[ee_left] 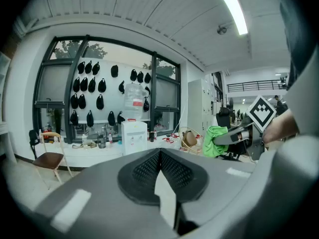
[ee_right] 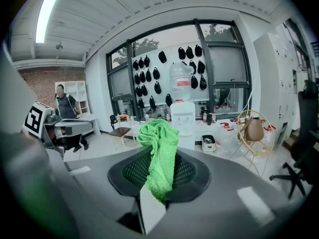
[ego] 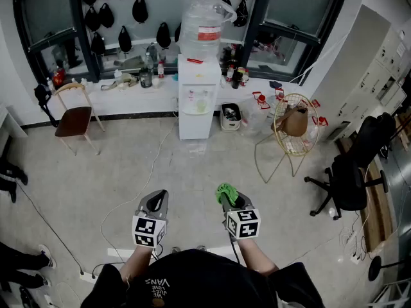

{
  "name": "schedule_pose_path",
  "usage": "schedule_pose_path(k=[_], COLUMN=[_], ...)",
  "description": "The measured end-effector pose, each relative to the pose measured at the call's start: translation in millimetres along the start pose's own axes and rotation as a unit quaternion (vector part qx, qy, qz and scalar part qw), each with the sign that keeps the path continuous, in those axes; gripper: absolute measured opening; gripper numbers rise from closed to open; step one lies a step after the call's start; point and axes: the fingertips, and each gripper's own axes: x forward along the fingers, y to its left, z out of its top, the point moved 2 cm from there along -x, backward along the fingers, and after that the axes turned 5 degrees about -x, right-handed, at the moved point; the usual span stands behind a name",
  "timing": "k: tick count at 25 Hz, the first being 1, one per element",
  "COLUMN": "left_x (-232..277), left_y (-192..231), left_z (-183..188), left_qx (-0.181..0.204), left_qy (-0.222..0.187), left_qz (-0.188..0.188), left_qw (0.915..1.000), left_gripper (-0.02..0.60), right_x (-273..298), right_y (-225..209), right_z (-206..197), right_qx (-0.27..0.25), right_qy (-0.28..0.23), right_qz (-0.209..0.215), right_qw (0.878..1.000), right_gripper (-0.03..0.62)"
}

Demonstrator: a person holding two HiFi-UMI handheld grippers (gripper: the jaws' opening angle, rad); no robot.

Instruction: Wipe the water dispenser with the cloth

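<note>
Since the water dispenser stands well apart, the right gripper holds the green cloth clamped, ready to carry over; the left gripper is closed, empty.

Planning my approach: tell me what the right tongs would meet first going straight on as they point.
Likely the water dispenser: the right tongs, shut on the green cloth, point about at it across the floor, though depth is hard to judge.

Chair left of water dispenser, wire frame right
</note>
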Motion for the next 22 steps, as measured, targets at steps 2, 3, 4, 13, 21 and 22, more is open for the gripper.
schedule_pose_path(k=[2, 3, 4, 13, 21, 22], left_x=[3.1, 4.6, 6.1, 20.0, 55.8, 65.4], left_y=[-2.5, -4.0, -5.9, -24.9, -32.3, -29.1], left_z=[0.8, 1.3, 1.7, 2.2, -1.9, 0.2], left_qx=[-0.003, -0.004, -0.004, -0.008, -0.016, -0.016], left_qy=[-0.002, -0.003, -0.005, -0.012, -0.003, -0.003], left_qz=[0.003, 0.004, 0.005, 0.006, -0.031, -0.035], left_qw=[1.0000, 1.0000, 1.0000, 0.9999, 0.9994, 0.9992], left_gripper=[0.002, 0.002, 0.002, 0.003, 0.003, 0.003], right_x=[0.7, 1.2, 1.6, 11.3, 35.4, 43.1], right_y=[-5.3, -7.8, -10.3, -31.9, -47.3, -50.3], right_z=[0.2, 0.1, -0.1, -0.1, 1.1, 4.9], right_qx=[-0.002, -0.003, -0.003, 0.010, 0.025, 0.025], right_qy=[0.000, -0.001, -0.001, -0.017, -0.016, -0.016], right_qz=[0.002, 0.004, 0.006, 0.026, 0.026, 0.024], right_qw=[1.000, 1.000, 1.000, 0.999, 0.999, 0.999], right_gripper=[0.089, 0.089, 0.089, 0.094, 0.094, 0.094])
